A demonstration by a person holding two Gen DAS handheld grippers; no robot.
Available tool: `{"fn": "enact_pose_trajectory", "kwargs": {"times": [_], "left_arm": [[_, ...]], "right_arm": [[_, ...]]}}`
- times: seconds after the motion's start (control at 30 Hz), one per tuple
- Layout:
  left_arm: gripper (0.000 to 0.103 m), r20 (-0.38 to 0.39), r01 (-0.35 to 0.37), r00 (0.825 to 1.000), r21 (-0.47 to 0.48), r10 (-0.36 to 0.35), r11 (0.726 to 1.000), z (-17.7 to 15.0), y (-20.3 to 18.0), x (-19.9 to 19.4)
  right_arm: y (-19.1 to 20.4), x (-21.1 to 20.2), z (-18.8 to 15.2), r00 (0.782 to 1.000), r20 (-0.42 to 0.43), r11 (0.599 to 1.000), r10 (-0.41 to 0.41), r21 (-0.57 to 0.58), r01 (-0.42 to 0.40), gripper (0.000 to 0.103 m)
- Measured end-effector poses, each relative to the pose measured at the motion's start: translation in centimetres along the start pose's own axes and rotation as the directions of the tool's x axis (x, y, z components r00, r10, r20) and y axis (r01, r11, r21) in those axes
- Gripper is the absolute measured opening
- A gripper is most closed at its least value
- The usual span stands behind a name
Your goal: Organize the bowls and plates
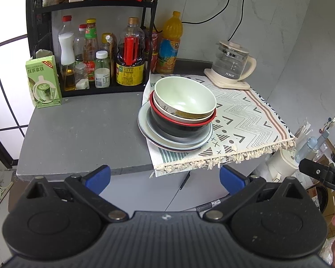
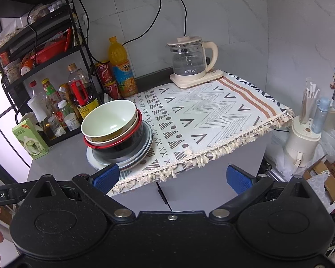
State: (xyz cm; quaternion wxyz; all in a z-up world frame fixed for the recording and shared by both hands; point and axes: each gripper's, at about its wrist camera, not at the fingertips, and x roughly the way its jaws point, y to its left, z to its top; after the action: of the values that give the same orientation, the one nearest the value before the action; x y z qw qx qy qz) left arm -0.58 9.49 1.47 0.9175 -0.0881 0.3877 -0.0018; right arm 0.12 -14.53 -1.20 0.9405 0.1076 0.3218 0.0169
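Grey counter (image 1: 78,129), marble-look wall (image 2: 234,22) (bright window (image 1: 2,44) left).

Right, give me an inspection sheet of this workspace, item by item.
Surface: grey counter, patterned cloth over its right part.
Job's things: pale green bowl nested atop a beige bowl and a red-rimmed black bowl, on stacked plates at the cloth's left edge.
Clutter: bottle rack, green carton, glass kettle.
Grippers: left gripper and right gripper open, empty, short of the counter.
Cables: two black cords plugged into wall sockets.
Surroundings: white appliance, boxes at right.
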Motion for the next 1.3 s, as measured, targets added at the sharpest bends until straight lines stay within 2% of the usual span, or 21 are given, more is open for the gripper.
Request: {"fn": "enact_pose_trajectory", "kwargs": {"times": [0.5,1.3], "left_arm": [[0.103,0.021,-0.023,1.0,0.01,0.023,1.0,-1.1,1.0,-2.3],[0.103,0.023,-0.05,0.999,0.002,0.05,0.999,-1.9,1.2,-3.4]], "right_arm": [[0.8,-3.1,-1.1,1.0,0.027,0.999,-0.005,-0.048,0.006,0.103],[1.2,-3.9,-1.8,0.999,0.029,0.996,0.033,-0.083,-0.031,0.103]]}}
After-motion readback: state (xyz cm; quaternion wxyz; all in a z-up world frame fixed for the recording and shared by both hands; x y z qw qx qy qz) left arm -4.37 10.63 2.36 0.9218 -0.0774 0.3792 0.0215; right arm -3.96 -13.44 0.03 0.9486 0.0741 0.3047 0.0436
